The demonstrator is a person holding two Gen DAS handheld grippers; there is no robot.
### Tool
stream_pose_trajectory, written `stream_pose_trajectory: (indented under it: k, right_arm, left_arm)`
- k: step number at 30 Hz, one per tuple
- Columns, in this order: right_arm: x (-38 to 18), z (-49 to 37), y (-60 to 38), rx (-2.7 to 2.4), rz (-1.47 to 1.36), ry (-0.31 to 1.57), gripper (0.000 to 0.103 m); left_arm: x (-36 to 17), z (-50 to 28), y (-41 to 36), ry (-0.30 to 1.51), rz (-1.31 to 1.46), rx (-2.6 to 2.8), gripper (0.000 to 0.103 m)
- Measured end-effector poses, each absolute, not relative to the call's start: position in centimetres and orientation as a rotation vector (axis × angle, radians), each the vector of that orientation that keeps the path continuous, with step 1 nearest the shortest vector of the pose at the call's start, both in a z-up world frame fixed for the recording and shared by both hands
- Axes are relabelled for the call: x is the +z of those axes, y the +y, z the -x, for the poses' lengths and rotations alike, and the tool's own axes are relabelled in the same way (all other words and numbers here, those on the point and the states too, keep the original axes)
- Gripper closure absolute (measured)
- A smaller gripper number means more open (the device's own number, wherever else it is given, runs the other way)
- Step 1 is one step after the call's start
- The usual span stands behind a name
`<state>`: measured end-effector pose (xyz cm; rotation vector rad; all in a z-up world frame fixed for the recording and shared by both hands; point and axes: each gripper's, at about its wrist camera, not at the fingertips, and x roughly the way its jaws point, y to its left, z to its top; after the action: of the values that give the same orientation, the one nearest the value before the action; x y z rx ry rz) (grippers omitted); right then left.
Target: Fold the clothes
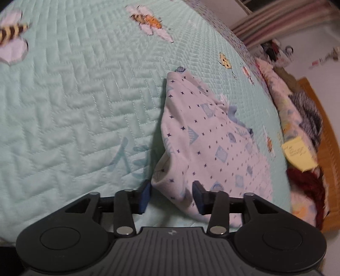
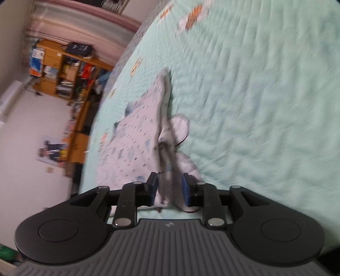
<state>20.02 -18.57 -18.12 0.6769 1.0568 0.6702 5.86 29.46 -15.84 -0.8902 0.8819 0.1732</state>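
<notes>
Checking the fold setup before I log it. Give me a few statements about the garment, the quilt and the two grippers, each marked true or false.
1. The patterned garment lies on a mint green quilt. True.
2. The quilt carries bee designs. True.
3. The left gripper has its jaws pressed shut with nothing between them. False: the jaws stand apart with garment cloth between them.
4. The garment is plain red. False: it is pale with small dark marks and blue shapes.
5. Cloth sits between the right gripper jaws. True.

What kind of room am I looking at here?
Most likely a bedroom at home: a bed with a quilted mint bedspread, a small patterned garment lying on it, and a cluttered wooden bookshelf against the wall.
</notes>
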Motion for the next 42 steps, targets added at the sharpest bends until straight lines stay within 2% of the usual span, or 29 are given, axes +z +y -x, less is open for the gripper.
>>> stream_pose_trajectory:
  k: [3,4,5,6,9,10,12,15,16,17,18,19,21,24,25,27,32,37,39,41,42]
  right_arm:
    - [-15.3,-19.7,-17.9,0.722,-0.647,0.948,0.056]
    - [-14.6,-19.9,-17.5,0.759,-0.67,0.915,0.047]
    - [-14.1,-20.1,-16.8,0.8,-0.694,0.883,0.042]
    - [-13.7,-20.4,-16.0,0.837,-0.721,0.859,0.042]
    - [-13.6,-22.2,-14.0,0.924,-0.822,0.82,0.041]
    - [-13.9,-22.8,-13.4,0.943,-0.861,0.814,0.041]
    - [-15.6,-23.8,-12.5,0.969,-0.961,0.814,0.04]
    - [-19.9,-24.9,-12.7,0.865,-1.066,0.902,0.039]
    - [-21.3,-25.1,-12.8,0.788,-1.008,0.956,0.054]
    - [-22.4,-24.9,-13.2,0.737,-0.987,0.983,0.091]
    - [-23.1,-24.7,-13.9,0.71,-1.005,0.989,0.096]
    - [-23.6,-24.4,-14.5,0.7,-1.042,0.992,0.095]
    - [-23.0,-24.1,-15.7,0.683,-1.039,0.979,0.09]
    - [-21.6,-23.7,-16.6,0.662,-0.994,0.953,0.07]
    - [-20.9,-23.6,-16.6,0.668,-0.98,0.94,0.056]
    - [-19.3,-23.5,-15.5,0.7,-0.937,0.904,0.038]
    - [-17.3,-25.8,-10.4,0.856,-0.917,0.903,0.037]
    - [-16.9,-29.2,-3.9,0.988,-0.822,0.993,0.033]
    - [-18.7,-30.7,-3.3,0.942,-0.823,1.044,0.033]
    - [-20.5,-32.2,-3.6,0.864,-0.866,1.07,0.061]
    - [-20.9,-32.6,-4.2,0.826,-0.931,1.052,0.061]
  left_arm:
    - [-14.4,-4.5,29.4,0.882,0.831,0.196,0.053]
    - [-13.5,-4.2,29.4,0.855,0.828,0.176,0.053]
    - [-12.6,-3.9,29.3,0.827,0.826,0.156,0.053]
    - [-11.8,-3.6,29.2,0.8,0.824,0.135,0.05]
    - [-9.2,-4.2,28.4,0.713,0.803,0.066,0.025]
    - [-8.7,-5.0,28.0,0.686,0.796,0.047,0.021]
    - [-8.6,-7.4,27.3,0.659,0.797,0.016,0.02]
    - [-12.1,-11.6,26.5,0.728,0.819,0.026,0.013]
    - [-14.0,-13.0,26.4,0.807,0.818,0.053,0.014]
    - [-15.2,-13.4,26.3,0.831,0.808,0.07,0.017]
    - [-16.3,-13.8,26.1,0.853,0.798,0.088,0.012]
    - [-16.2,-13.4,26.0,0.82,0.799,0.067,0.009]
    - [-16.0,-13.1,26.3,0.834,0.814,0.07,0.013]
    - [-15.0,-12.2,27.2,0.832,0.86,0.089,0.014]
    - [-14.4,-11.9,27.3,0.816,0.865,0.088,0.013]
    - [-13.0,-12.0,27.5,0.767,0.865,0.064,0.011]
    - [-10.8,-13.7,28.7,0.635,0.914,0.045,0.007]
    - [-14.7,-18.4,29.5,0.756,0.939,0.153,0.007]
    - [-15.7,-18.7,29.5,0.716,0.959,0.126,0.001]
    - [-15.4,-18.9,29.3,0.728,0.964,0.141,0.001]
    - [-15.2,-19.0,29.3,0.738,0.96,0.146,0.001]
